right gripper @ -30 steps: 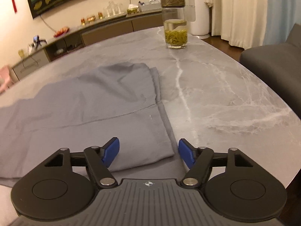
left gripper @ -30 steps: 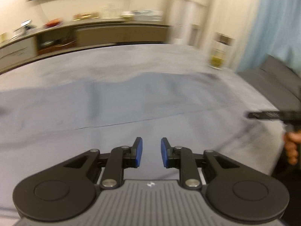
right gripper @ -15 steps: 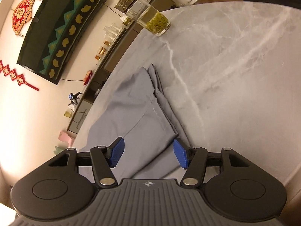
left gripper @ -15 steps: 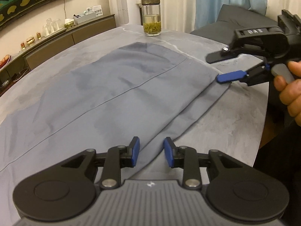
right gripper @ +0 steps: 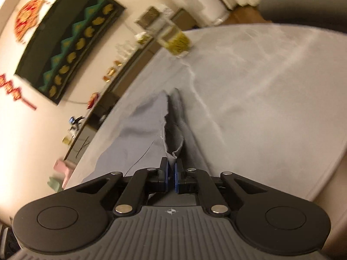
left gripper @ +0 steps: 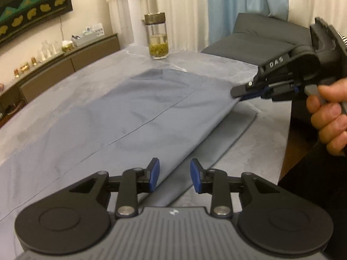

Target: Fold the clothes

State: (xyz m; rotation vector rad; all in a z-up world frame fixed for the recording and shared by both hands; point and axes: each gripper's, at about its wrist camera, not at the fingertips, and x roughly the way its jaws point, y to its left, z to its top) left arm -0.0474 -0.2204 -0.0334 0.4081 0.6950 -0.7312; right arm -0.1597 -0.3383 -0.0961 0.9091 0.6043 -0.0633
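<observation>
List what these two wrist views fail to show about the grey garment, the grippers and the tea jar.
- Grey garment: its far left end is cut off by the left wrist view's edge, so its type stays unclear.
- Right gripper: the pinched hem's extent is hidden between its pads.
- Left gripper: its own body hides the fabric just below it.
- Tea jar: smeared by motion blur in the right wrist view.

tbl (left gripper: 266, 151) R side bare | tea jar (left gripper: 157, 36) blocks far end
</observation>
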